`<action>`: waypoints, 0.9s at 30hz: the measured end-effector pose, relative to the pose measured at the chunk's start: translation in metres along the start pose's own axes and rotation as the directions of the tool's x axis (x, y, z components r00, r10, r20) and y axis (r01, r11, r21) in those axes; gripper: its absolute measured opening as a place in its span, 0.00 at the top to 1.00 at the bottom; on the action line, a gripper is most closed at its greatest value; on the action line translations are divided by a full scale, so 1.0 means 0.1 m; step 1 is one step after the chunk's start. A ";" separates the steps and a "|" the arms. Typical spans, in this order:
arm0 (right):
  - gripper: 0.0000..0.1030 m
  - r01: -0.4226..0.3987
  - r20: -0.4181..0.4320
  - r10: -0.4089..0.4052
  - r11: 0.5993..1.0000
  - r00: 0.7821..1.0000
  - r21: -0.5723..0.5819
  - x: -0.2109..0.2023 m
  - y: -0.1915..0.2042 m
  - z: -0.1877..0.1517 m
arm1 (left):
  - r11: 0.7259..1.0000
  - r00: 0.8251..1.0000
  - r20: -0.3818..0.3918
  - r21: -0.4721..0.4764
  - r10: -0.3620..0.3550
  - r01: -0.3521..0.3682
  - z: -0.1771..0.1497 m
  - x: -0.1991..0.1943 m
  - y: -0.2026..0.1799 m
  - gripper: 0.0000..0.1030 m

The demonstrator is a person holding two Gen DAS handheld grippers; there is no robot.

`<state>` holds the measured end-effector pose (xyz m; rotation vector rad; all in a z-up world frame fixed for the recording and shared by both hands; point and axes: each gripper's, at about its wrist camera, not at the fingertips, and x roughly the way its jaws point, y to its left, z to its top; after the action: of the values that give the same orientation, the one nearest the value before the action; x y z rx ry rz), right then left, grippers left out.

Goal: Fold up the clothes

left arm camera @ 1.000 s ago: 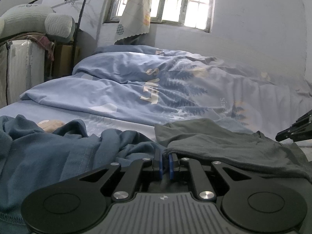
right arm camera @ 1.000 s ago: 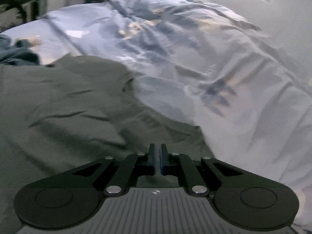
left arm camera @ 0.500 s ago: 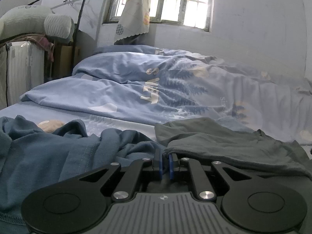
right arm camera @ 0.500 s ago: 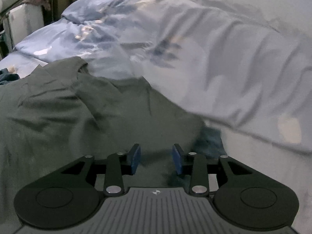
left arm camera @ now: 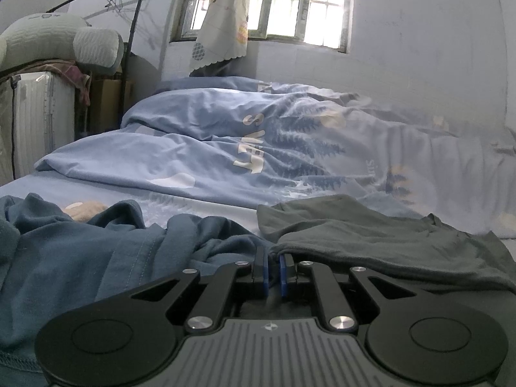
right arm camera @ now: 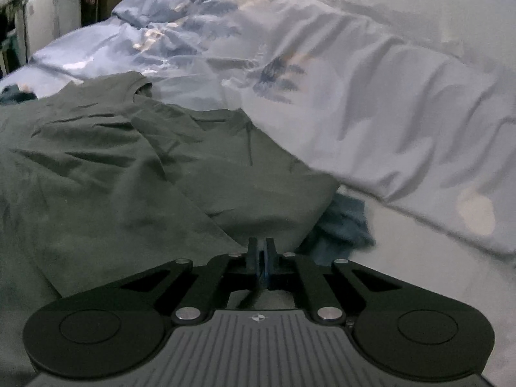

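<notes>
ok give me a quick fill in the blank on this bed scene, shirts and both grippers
1. The shirt that the left gripper pinches by its edge is dark ____.
2. The crumpled garment left of that gripper is ____.
3. The right gripper has its jaws ____ on the hem of the grey shirt.
4. Past both shirts lies a light blue ____ printed with fir trees.

Missing words: grey; blue; shut; duvet

One grey shirt (right arm camera: 96,167), one blue garment (left arm camera: 80,258), one duvet (left arm camera: 242,148), two pillows (left arm camera: 64,42)
</notes>
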<state>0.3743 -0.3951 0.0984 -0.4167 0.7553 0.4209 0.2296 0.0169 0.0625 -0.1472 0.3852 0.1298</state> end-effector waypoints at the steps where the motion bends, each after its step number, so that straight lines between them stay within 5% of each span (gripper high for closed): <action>1: 0.98 0.009 0.004 -0.009 1.000 1.000 -0.009 -0.01 0.01 0.02 | 1.000 1.000 0.001 -0.003 0.000 0.000 0.00 0.00 0.00 0.93; 12: 0.98 0.121 0.013 -0.120 0.990 0.993 -0.069 0.09 0.00 0.33 | 0.999 0.998 0.048 -0.006 0.039 -0.039 -0.01 -0.07 -0.05 0.93; 21: 0.98 0.115 0.081 -0.111 0.992 0.990 -0.049 -0.15 -0.01 0.52 | 0.999 0.999 0.034 -0.013 0.036 -0.035 -0.01 -0.06 -0.04 0.93; 27: 0.98 0.124 0.001 -0.124 0.989 0.992 -0.084 0.06 0.01 0.53 | 0.999 0.999 0.027 -0.012 0.037 -0.036 -0.01 -0.05 -0.03 0.93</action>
<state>0.4070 -0.3663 0.1285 -0.5409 0.7129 0.3359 0.2250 0.0130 0.0645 -0.1493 0.3606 0.1696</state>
